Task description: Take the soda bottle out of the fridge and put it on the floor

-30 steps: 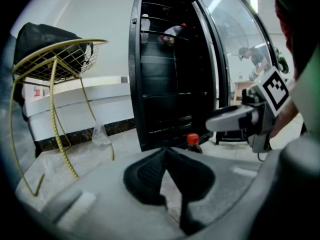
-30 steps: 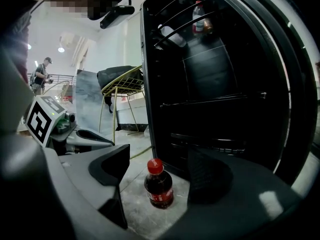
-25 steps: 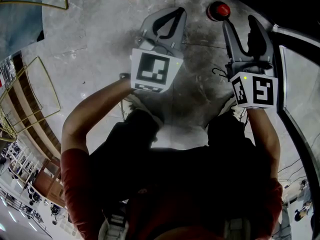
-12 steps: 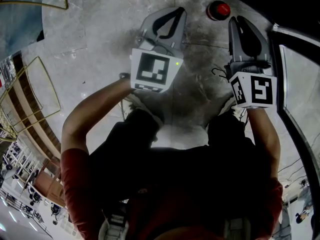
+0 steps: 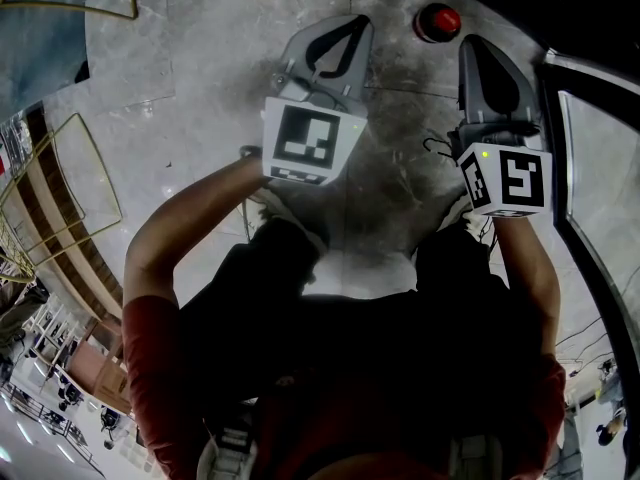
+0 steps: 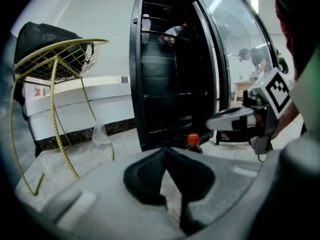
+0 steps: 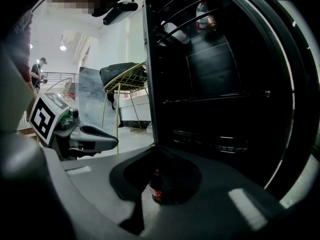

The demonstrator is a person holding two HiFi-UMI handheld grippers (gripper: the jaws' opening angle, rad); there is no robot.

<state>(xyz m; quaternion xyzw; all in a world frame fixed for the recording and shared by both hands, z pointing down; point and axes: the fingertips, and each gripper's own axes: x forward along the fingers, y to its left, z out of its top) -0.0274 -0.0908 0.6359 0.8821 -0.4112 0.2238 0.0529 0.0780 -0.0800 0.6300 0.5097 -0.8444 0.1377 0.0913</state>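
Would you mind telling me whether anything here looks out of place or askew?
The fridge has its glass door standing wide open. The soda bottle stands upright on the floor just in front of it, nothing spilled. A crumpled piece of clear plastic lies on the floor by the yellow wire stand.

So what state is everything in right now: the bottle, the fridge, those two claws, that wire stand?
Bottle: upright on the floor, cap on, nothing holding it.
Fridge: door open.
Left gripper: shut, empty.
Right gripper: jaws just closed, now shut, nothing between them.
Wire stand: upright, with a black bag on top.
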